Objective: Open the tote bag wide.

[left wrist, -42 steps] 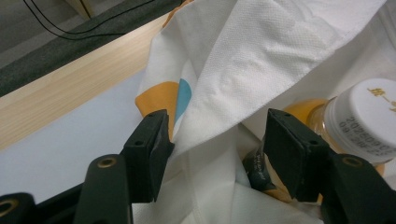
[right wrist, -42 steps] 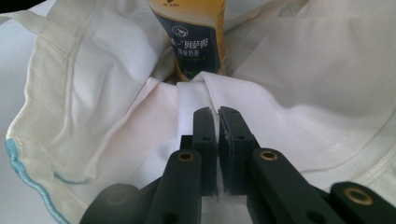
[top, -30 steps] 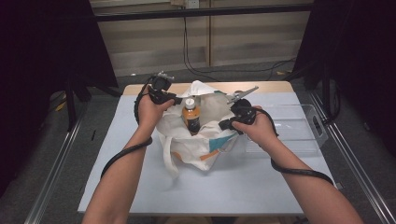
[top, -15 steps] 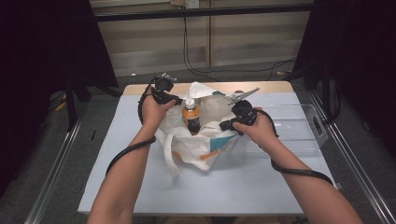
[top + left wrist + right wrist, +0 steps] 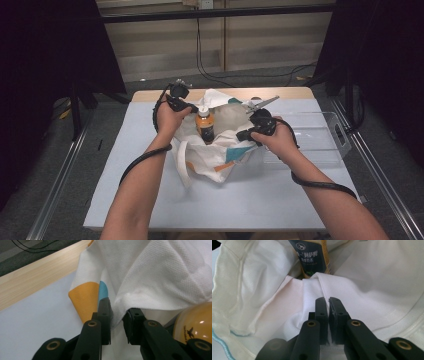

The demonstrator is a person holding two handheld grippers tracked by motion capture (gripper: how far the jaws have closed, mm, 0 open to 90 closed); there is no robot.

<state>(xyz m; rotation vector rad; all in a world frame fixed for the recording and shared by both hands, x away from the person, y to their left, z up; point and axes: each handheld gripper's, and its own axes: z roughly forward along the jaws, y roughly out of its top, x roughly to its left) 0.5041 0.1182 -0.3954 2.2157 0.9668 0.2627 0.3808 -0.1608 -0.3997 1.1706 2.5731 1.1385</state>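
Observation:
A white cloth bag [image 5: 215,156] with orange and teal patches lies open mid-table, and an orange drink bottle [image 5: 204,125] stands inside it. At the bag's left rim is my left gripper [image 5: 186,108]. In the left gripper view its jaws [image 5: 117,312] have just been closing and pinch a fold of the bag [image 5: 155,275], with the bottle [image 5: 197,322] at lower right. My right gripper [image 5: 241,135] holds the bag's right rim. Seen from the right gripper view, that gripper [image 5: 328,301] is shut on a thin ridge of the white cloth [image 5: 374,290], just below the bottle's dark label [image 5: 312,257].
A clear plastic tray [image 5: 320,135] stands right of the bag, close to my right hand. The bag rests on a pale blue mat [image 5: 150,200] with a wooden table edge [image 5: 150,95] behind it. Black cables trail from both grippers along the forearms.
My left gripper has dropped slightly onto the bag's left rim. The right gripper, the bag and the bottle have stayed where they were.

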